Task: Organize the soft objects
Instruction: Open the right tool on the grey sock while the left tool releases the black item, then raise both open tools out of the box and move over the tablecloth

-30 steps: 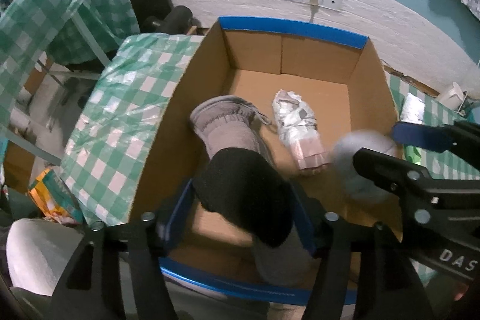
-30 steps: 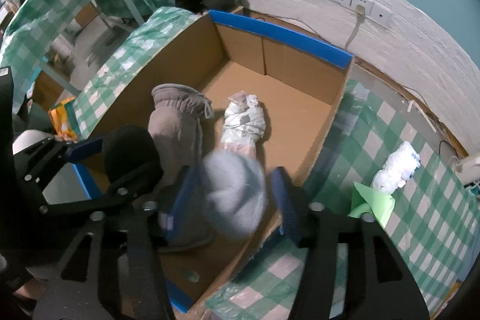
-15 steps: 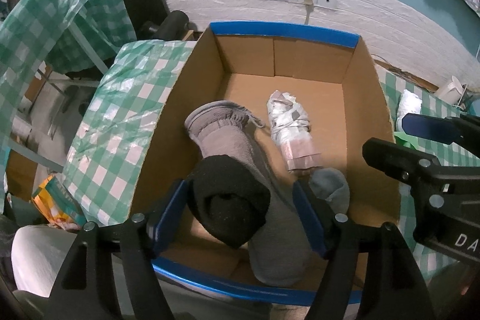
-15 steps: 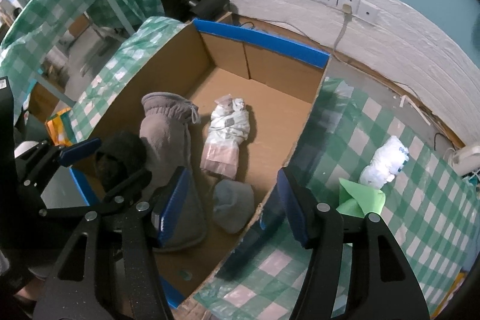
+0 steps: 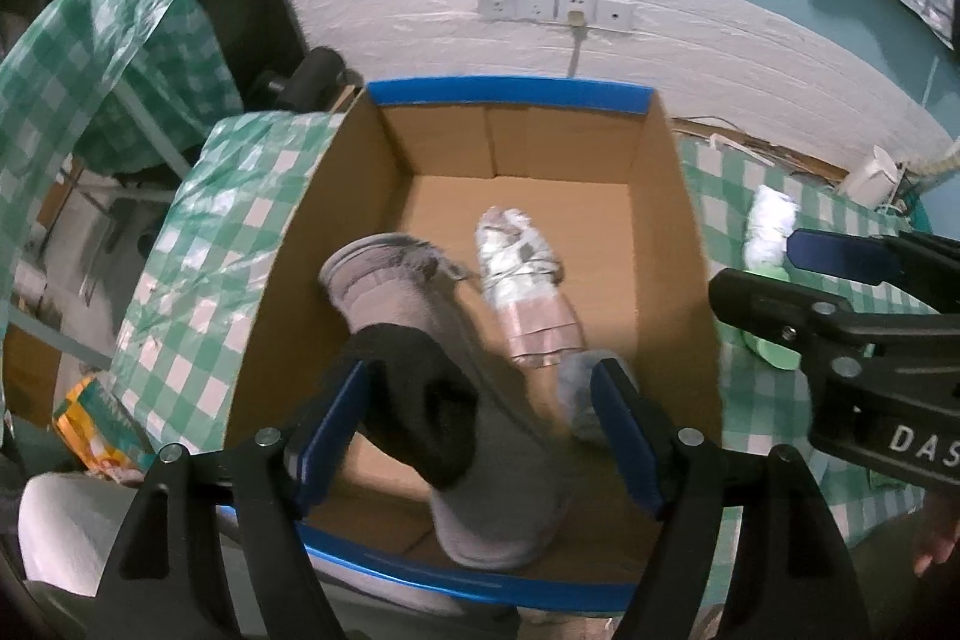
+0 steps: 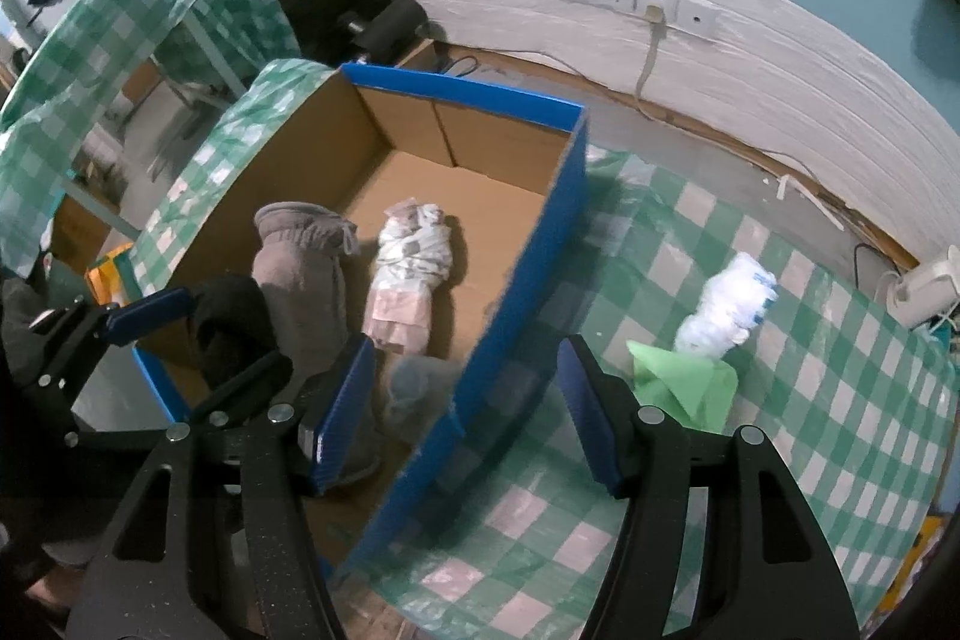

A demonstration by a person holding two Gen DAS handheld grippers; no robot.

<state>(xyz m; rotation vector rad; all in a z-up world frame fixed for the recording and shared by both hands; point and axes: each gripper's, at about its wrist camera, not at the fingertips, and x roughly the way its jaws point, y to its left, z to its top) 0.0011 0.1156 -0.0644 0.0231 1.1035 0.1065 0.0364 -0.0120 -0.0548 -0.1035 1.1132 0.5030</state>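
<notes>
The cardboard box (image 5: 666, 232) fills the middle of the left wrist view and already holds the grey sock (image 5: 420, 316), a white-and-pink bundle (image 5: 528, 286) and a small grey roll (image 6: 414, 388). The left gripper (image 5: 480, 424), jaws just opening, has the black sock (image 5: 414, 400) between them, seemingly loose rather than pinched. The right gripper (image 6: 468, 412) is open and empty. Still outside, right of frame, lie a white bundle (image 6: 729, 310) and green cloth (image 6: 684, 388).
</notes>
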